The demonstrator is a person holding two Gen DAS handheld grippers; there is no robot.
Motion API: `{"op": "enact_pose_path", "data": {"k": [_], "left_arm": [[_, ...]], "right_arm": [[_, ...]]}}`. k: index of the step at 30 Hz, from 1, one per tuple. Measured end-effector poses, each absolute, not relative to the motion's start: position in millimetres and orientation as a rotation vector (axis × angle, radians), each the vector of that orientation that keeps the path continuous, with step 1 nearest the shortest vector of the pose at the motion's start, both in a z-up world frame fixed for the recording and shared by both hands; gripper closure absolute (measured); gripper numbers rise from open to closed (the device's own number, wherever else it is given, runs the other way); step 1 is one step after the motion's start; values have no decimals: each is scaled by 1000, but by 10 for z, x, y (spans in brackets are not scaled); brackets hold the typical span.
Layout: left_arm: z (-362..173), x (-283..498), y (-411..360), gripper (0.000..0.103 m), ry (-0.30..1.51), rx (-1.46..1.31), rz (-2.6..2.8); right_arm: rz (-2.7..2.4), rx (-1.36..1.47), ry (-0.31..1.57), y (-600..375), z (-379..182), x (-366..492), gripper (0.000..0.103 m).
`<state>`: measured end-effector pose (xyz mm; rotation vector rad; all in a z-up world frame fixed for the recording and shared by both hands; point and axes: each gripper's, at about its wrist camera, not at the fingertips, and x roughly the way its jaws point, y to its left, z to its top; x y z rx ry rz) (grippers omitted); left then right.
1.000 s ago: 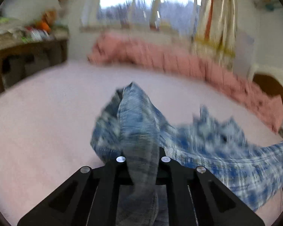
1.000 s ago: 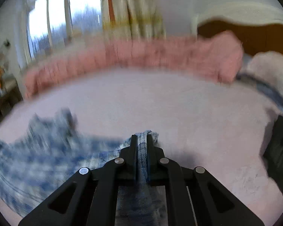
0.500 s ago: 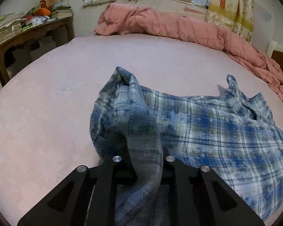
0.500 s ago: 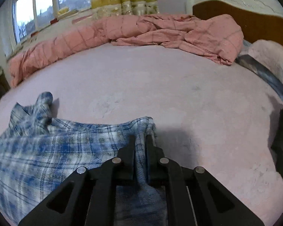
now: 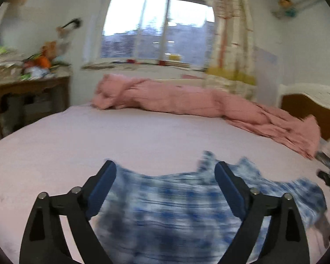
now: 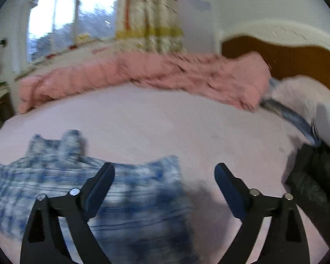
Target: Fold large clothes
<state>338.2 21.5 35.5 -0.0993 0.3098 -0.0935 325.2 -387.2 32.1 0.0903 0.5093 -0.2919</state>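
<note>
Shirt (image 5: pixel 176 211), blue plaid and blurred, lies spread on the pink bed (image 5: pixel 99 136), below and ahead of both pairs of fingers. A pink quilt (image 5: pixel 187 101) is bunched along the bed's far edge, well beyond the fingertips. The left gripper (image 5: pixel 165 176) has just been opening; its jaws stand wide with cloth beneath them, ungripped. The right gripper (image 6: pixel 164 176) has likewise just opened wide, holding nothing, the shirt's edge under its left finger (image 6: pixel 99 184).

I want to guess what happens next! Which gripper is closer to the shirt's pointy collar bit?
Probably the left gripper: the blue plaid flannel shirt fills its open jaws, its collar peak just ahead. From the right gripper, that peak lies far left.
</note>
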Motion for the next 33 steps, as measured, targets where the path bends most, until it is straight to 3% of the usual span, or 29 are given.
{"op": "enact_pose_path", "data": {"k": [2, 7, 15, 20, 26, 33], "left_arm": [[341, 3374, 43, 5, 317, -64, -141], [217, 3419, -290, 1, 344, -23, -108], [-273, 3731, -544, 1, 641, 58, -67], [-570, 3943, -589, 0, 824, 86, -75], [-578, 3911, -620, 1, 808, 88, -76], [-128, 3414, -592, 1, 579, 119, -185]], "right_arm": [[-230, 63, 497, -3703, 400, 3220, 1], [-79, 33, 554, -3310, 346, 3223, 0], [17, 0, 877, -3042, -272, 3545, 0], [-2, -47, 919, -2960, -428, 3596, 0], [-5, -49, 906, -2952, -430, 3576, 0], [-40, 108, 769, -3156, -133, 3134, 0]]}}
